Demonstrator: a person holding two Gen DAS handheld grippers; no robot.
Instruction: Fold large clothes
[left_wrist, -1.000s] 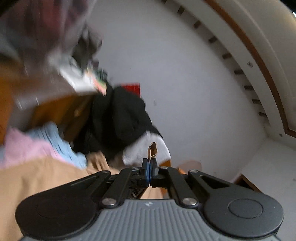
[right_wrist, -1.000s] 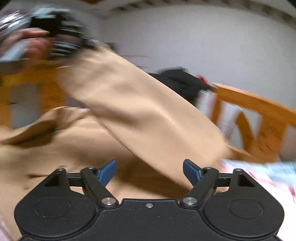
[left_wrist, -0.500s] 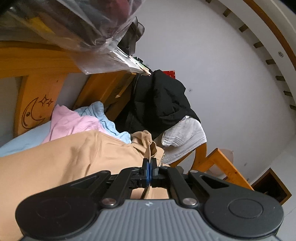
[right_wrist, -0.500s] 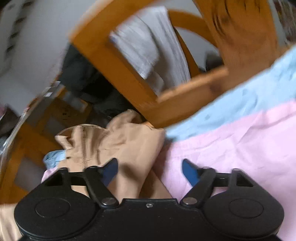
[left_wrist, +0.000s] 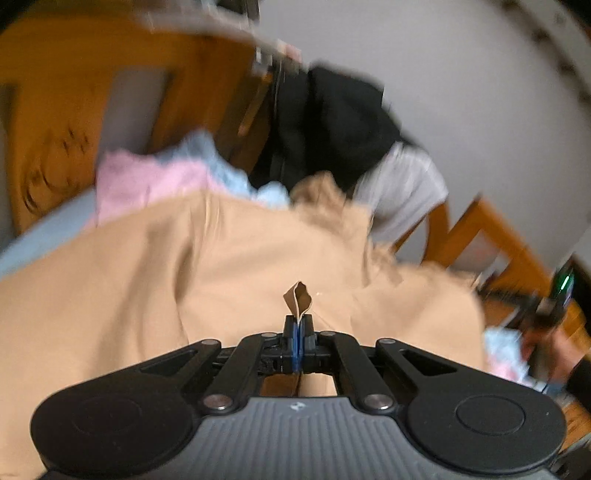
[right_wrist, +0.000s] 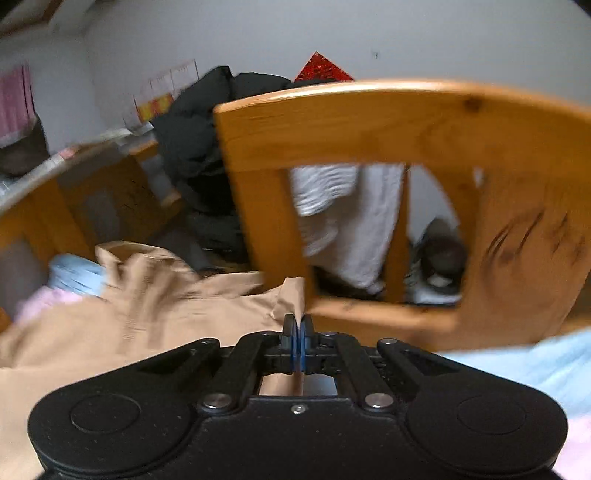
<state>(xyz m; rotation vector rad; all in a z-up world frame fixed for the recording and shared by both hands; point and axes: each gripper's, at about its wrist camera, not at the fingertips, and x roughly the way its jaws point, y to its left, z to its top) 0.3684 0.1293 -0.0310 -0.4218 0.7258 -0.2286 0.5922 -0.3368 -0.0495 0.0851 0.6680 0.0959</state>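
Observation:
A large tan garment (left_wrist: 229, 258) lies spread over the bed, its collar end bunched toward the far side. My left gripper (left_wrist: 297, 325) is shut on a fold of its edge, which pokes up between the pads. In the right wrist view the same tan garment (right_wrist: 147, 314) lies to the left, and my right gripper (right_wrist: 297, 325) is shut on a corner of it close to the wooden footboard (right_wrist: 388, 122). The right gripper and the hand that holds it show blurred at the right of the left wrist view (left_wrist: 550, 321).
Pink and light blue bedding (left_wrist: 155, 177) lies under the garment. A black jacket (left_wrist: 332, 122) and a white cloth (left_wrist: 402, 184) hang beyond the wooden bed frame (left_wrist: 66, 122). A white wall is behind. Light blue sheet (right_wrist: 517, 365) lies at my right.
My right gripper has shut on a corner of the tan garment; it was open before. My left gripper stays shut on the fabric and has come lower over the spread garment.

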